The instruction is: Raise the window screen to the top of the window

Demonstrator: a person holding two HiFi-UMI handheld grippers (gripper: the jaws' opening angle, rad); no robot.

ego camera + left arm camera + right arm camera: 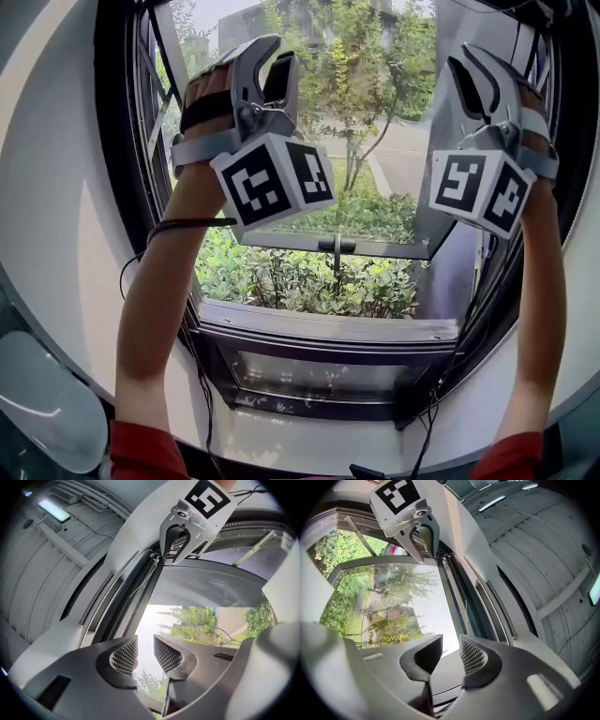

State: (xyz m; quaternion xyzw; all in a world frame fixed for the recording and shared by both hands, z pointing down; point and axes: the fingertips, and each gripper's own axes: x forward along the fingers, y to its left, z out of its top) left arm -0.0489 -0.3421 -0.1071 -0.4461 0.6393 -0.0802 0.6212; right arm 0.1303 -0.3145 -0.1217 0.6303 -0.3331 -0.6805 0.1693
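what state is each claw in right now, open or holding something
left claw: open, nothing between the jaws
right claw: open, nothing between the jaws

Both arms reach up in front of the window (328, 361). The left tongs (274, 58) point upward at the upper left, jaws slightly apart with only leaves showing between them, their marker cube (274, 180) below. The right tongs (471, 64) point upward at the upper right, jaws also apart, above their own marker cube (480, 192). A black cable (187, 223) crosses the left forearm. Between the arms, a sash handle (337, 246) hangs over green bushes (300, 281) outside. Red sleeves (141, 455) show at the bottom.
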